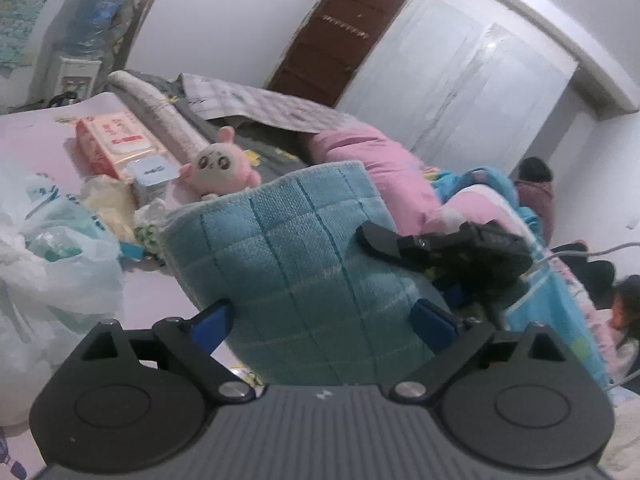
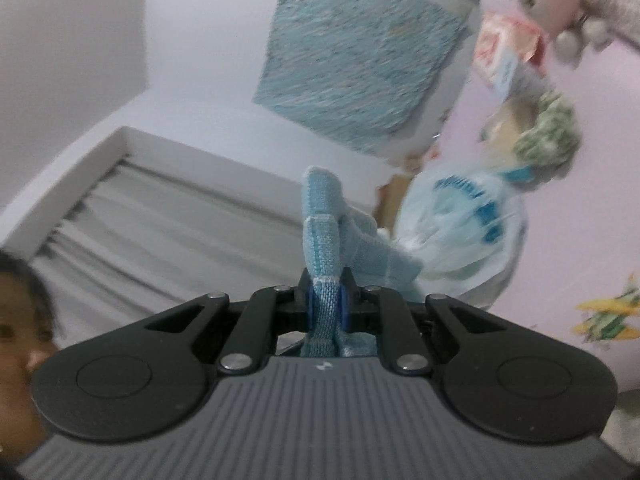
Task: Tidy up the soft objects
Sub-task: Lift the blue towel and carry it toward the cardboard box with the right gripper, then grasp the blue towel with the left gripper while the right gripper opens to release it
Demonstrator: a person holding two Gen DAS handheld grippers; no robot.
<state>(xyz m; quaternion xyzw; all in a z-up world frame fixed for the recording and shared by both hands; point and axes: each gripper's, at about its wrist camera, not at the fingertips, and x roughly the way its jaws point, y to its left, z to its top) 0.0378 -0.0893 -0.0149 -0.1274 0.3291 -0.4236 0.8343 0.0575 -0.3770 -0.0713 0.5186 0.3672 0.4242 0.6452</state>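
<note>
right gripper clamped tight on a bunched edge of the blue towel; cloth pokes out beyond the pads. left gripper jaws spread wide, towel hanging between them, blue pads at its sides, not pressing. right gripper visible at the towel's right edge. behind the towel, on the pink bed: pink plush, wipes pack, plastic bags. pink pillow to the right.

Towel before plush toy, bags left
</note>
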